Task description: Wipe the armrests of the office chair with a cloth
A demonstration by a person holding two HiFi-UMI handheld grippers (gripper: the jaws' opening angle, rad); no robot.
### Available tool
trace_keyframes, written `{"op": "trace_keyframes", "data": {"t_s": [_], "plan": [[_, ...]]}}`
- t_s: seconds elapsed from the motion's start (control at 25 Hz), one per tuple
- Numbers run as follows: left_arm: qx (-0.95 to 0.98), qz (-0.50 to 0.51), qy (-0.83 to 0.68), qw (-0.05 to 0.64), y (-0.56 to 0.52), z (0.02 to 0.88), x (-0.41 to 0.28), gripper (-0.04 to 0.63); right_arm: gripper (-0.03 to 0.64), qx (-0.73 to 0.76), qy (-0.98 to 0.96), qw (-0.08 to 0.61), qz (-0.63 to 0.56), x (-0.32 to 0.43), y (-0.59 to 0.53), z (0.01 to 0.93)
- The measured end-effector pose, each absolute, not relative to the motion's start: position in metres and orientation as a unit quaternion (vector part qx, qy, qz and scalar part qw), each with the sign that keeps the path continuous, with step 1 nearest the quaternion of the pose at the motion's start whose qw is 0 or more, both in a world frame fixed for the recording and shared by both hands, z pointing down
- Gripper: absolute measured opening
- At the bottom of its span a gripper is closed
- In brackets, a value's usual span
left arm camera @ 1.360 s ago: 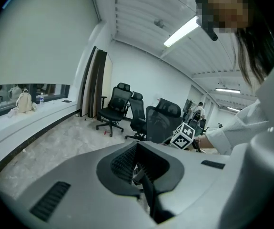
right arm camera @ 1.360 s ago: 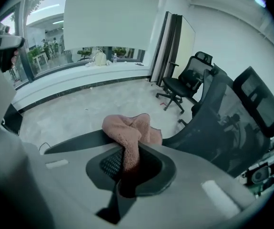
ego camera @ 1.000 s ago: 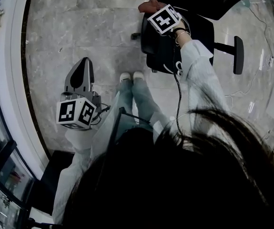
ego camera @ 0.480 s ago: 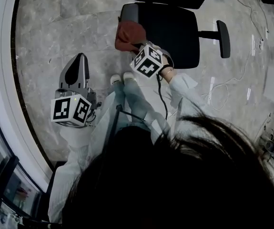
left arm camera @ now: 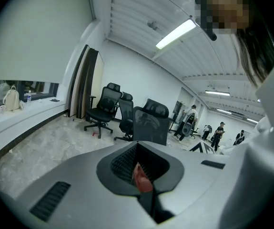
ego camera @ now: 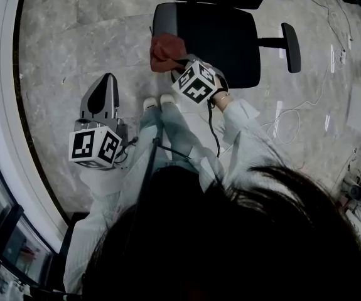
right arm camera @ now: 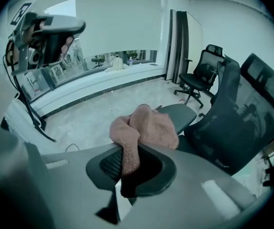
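A black office chair (ego camera: pixel 215 39) stands in front of me on the stone floor. A reddish-pink cloth (ego camera: pixel 166 49) lies bunched over its left armrest, whose dark pad (right arm camera: pixel 179 112) shows past the cloth (right arm camera: pixel 148 128) in the right gripper view. My right gripper (ego camera: pixel 179 63) is shut on the cloth's near end, which hangs down between the jaws (right arm camera: pixel 127 163). The other armrest (ego camera: pixel 291 47) is bare. My left gripper (ego camera: pixel 109 79) hangs low at my left side, away from the chair, jaws together (left arm camera: pixel 144 180); a small reddish bit shows in the hollow between them.
A curved white sill (ego camera: pixel 4 124) runs along the left. White cables (ego camera: pixel 287 121) trail over the floor right of the chair. My shoes (ego camera: pixel 158 102) stand just short of the seat. More office chairs (left arm camera: pixel 101 111) and distant people (left arm camera: pixel 218 135) stand across the room.
A second ago the right gripper was at the armrest's far end; it has drawn back toward me with the cloth, then stayed nearly still. The left gripper has hardly moved.
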State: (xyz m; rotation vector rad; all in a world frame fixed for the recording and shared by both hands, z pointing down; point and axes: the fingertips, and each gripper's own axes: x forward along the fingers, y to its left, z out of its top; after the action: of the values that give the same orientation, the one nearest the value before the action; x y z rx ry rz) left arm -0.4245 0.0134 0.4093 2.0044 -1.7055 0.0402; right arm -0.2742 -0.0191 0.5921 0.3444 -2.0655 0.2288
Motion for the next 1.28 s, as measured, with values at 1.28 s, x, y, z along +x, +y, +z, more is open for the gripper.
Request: {"op": "trace_keyframes", "data": {"t_s": [1.28], "plan": [[0.718,0.002,-0.655,0.234,0.022,0.398,-0.464,0.003,0.025,0.167,-0.852,0.480,0.126,-0.307,-0.034,0.600]]}}
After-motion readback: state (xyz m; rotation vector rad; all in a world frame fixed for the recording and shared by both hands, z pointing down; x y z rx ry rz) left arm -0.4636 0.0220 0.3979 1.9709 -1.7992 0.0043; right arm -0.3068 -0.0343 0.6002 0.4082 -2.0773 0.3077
